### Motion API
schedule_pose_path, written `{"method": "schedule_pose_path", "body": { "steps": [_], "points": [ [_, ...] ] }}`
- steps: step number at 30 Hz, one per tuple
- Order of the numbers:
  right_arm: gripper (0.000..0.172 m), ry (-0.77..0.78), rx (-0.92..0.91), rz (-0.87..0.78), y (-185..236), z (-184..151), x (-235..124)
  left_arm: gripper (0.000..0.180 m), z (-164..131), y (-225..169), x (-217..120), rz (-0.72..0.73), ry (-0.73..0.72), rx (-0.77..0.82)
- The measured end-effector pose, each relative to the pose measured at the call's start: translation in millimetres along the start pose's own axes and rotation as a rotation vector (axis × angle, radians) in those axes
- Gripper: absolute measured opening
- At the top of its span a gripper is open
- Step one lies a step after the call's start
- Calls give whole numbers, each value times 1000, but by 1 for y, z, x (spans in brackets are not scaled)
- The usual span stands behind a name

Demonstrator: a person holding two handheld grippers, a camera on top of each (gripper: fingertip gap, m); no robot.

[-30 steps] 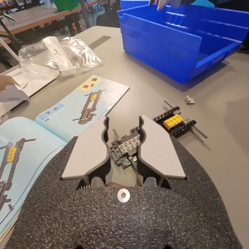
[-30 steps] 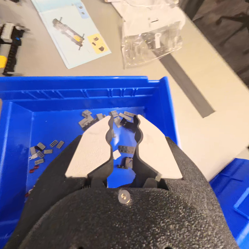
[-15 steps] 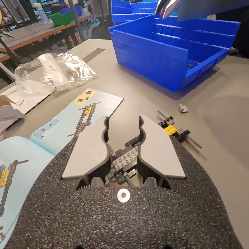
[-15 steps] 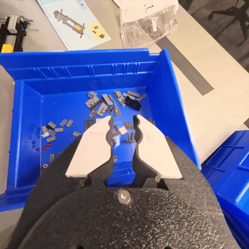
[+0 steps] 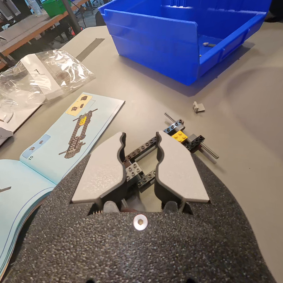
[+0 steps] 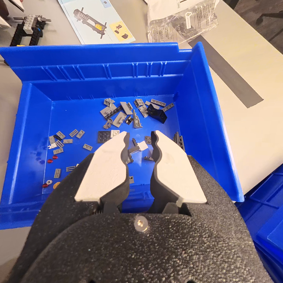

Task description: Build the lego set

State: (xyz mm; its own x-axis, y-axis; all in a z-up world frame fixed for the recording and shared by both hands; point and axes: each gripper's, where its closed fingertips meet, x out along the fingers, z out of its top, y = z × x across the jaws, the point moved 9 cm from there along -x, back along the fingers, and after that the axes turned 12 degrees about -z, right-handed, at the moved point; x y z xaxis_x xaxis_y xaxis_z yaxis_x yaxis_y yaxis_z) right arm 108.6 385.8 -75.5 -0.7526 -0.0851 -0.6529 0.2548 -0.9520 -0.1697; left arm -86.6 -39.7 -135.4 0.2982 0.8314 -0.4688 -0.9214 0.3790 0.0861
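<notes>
Straddling a studded black brick frame (image 5: 142,148) lying diagonally on the table (image 5: 229,122), the left tool (image 5: 140,134) gapes — the right tool (image 6: 138,134) hangs open over loose plates (image 6: 122,113) in a glossy blue bin (image 6: 206,122).

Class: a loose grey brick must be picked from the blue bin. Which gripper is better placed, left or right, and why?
Right. The right gripper hangs open over the blue bin, with loose grey bricks between its fingers. The left gripper is over the brick frame on the table, outside the bin.

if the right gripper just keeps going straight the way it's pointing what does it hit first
Most likely the small grey-and-white brick piece lying between its open jaws, on the floor of the blue bin. The right gripper hangs above the loose parts there; depth is hard to judge.
</notes>
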Motion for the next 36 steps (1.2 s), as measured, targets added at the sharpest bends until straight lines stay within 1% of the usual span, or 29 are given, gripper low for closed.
{"method": "schedule_pose_path", "body": {
  "steps": [5, 12, 14, 16, 18, 20, 21, 23, 26, 27, 30, 33, 36],
  "points": [
    [26, -36, 13, 18, -2, 1, -2, 38, 0, 2, 0, 3, -1, -13],
    [20, -59, 54, -16, -11, -2, -10, 38, -1, 2, 4, 6, 32, -11],
    [21, -47, 43, -22, -10, -1, -11, 38, -1, 1, 4, 6, 36, -10],
    [23, -2, 8, -50, -7, 0, -13, 38, -1, 2, 4, 6, 37, -13],
    [25, 80, -75, -124, -3, 5, -18, 38, -1, 5, 5, 4, 44, -27],
    [25, 203, -184, -140, 1, 17, -17, 38, 0, 10, 6, 23, 38, -43],
    [25, 310, -248, -110, 3, 22, -12, 38, 0, 12, 6, 32, 33, -52],
    [26, 578, -397, -1, 12, 28, 6, 38, 0, 12, 4, 50, 18, -49],
    [39, 979, -577, 127, 26, 17, 33, 37, 1, 4, 2, 58, 5, -5],
    [38, 1069, -617, 144, 29, 13, 39, 37, 1, 2, 3, 53, 11, 1],
    [39, 1187, -666, 167, 40, 4, 55, 37, 2, -3, 6, 46, 33, 29],
    [40, 1219, -674, 156, 48, -6, 64, 37, 2, -6, 6, 43, 34, 50],
    [40, 1223, -669, 133, 51, -10, 67, 37, 2, -4, 5, 42, 27, 32]
  ]
}}
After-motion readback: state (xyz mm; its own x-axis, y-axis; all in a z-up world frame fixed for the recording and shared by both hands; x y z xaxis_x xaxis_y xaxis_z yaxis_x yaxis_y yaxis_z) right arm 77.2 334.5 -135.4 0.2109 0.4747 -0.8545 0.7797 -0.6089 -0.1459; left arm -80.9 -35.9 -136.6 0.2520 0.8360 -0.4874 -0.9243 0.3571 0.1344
